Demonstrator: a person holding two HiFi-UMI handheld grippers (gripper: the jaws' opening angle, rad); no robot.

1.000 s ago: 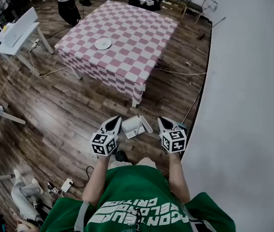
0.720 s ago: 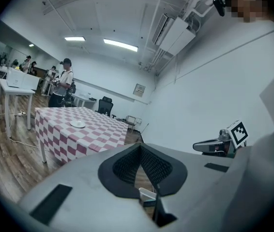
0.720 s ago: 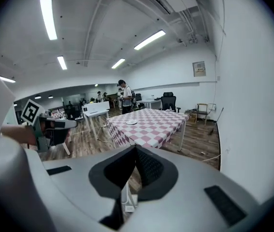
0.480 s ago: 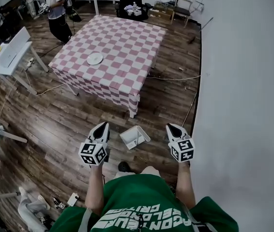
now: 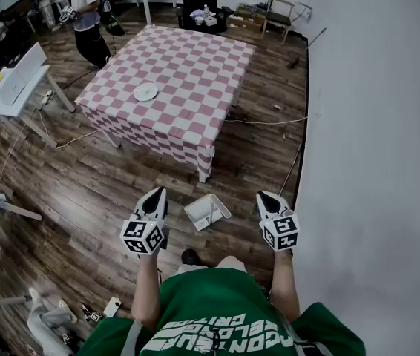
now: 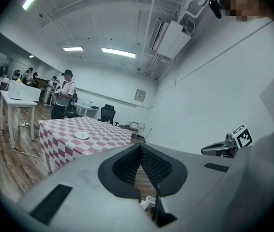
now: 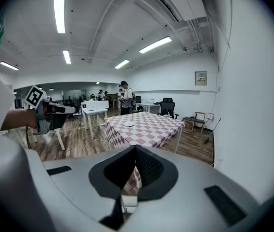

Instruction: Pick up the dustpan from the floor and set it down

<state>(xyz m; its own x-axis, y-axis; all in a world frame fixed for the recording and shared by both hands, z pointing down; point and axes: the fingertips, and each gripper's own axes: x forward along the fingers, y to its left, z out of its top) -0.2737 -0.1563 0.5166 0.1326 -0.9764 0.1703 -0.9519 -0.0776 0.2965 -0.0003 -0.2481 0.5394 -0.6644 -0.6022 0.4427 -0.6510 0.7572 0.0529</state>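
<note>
The white dustpan lies on the wooden floor in the head view, just in front of the person's feet and near the table's corner. My left gripper hangs to its left and my right gripper to its right, both above the floor and apart from it. In the left gripper view the left gripper has its jaws meeting at the tip with nothing held. The right gripper is shut the same way in its own view. A white bit of the dustpan shows below the jaws.
A table with a pink-and-white checked cloth bearing a white plate stands ahead. The white wall runs close along the right. Cables trail over the floor. A white desk and a person are at far left.
Both grippers have risen and spread outward from the dustpan's sides, and the head view has tilted up. Over the last half second almost nothing moved.
</note>
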